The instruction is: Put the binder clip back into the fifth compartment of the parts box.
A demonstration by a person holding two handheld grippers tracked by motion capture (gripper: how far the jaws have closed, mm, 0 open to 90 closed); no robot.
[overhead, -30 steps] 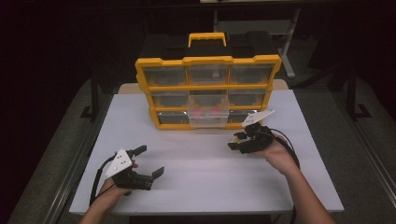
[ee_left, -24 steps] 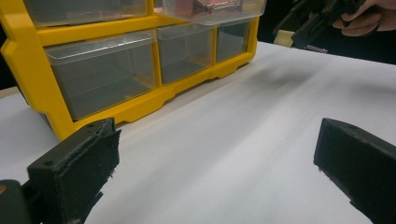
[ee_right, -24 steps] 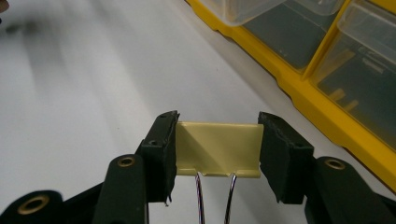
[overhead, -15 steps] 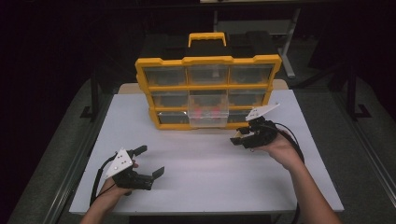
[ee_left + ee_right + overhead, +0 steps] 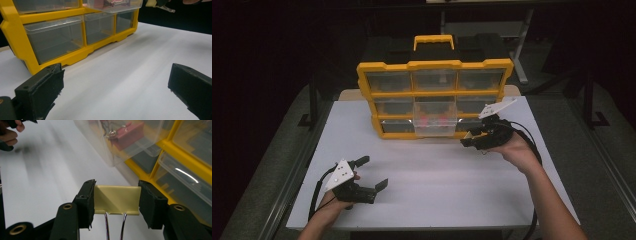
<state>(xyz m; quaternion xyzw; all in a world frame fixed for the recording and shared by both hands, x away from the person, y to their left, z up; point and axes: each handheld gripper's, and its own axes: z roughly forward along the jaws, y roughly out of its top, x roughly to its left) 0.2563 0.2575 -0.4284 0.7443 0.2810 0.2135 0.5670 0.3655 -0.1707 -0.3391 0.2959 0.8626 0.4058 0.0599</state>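
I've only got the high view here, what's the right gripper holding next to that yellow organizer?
Observer: In the right gripper view, the right gripper is shut on a pale yellow binder clip, wire handles pointing back toward the hand.
Operator: What's in the pulled-out drawer?
Observer: The open drawer holds a pink binder clip with silver wire handles.
Operator: Is the left gripper holding anything?
Observer: No. The left gripper is open, with only the white table between its jaws.

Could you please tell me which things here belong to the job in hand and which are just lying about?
In the job:
- yellow binder clip, clamped in the right hand-held gripper
- pulled-out clear drawer holding pink clips
- yellow organizer

Lying about:
- left hand-held gripper, open, idle on the white table
- closed drawers
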